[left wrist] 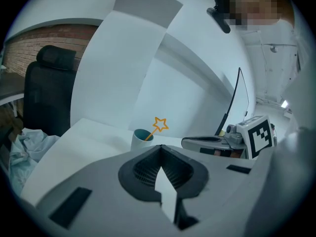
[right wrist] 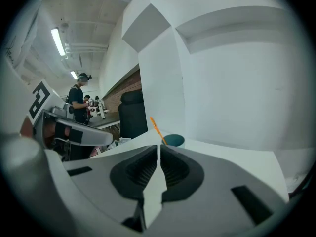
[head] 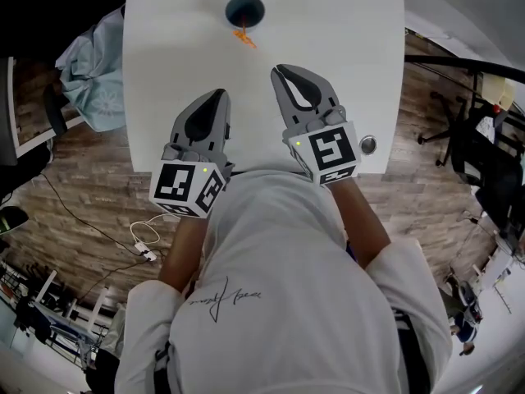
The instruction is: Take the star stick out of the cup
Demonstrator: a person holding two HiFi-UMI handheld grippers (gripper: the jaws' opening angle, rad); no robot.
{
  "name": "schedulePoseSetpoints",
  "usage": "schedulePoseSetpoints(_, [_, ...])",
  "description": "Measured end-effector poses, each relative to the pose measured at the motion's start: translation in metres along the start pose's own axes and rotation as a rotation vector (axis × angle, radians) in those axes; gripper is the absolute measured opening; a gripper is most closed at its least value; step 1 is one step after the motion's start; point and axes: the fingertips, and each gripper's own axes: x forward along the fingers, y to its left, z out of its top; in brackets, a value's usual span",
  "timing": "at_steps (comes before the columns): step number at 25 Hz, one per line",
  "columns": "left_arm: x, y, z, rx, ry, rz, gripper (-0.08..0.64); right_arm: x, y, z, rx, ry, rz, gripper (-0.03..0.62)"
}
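Your white shirt [head: 287,302] is nearest the head cam; the script print on its front is not legible. Marker cubes [head: 190,189] carry black-and-white square patterns only, no readable text.

L gripper [head: 218,95]: jaws clenched together, nothing btwn them. R gripper [head: 280,71]: jaws likewise closed, empty. Both are over the near part of the white table [head: 164,48].

Task item: star stick [head: 243,34] stands tilted in the cup [head: 244,9] near the table's far edge, its orange star end leaning out over the rim. Cup is white outside, teal inside, and sits well ahead of both grippers, touching neither.
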Motion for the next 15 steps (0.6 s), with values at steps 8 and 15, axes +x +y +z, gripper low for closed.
schedulePoseSetpoints(8, [0.005,-0.001,-0.005,-0.013,0.018,0.009,0.003,0.012,-0.003,-0.002,-0.028,0.001,0.018,0.060])
schedulePoseSetpoints(15, [0.006,-0.001,-0.009,-0.029,0.025,0.025,0.003,0.024,-0.007,-0.002,-0.101,-0.001,0.024,0.087])
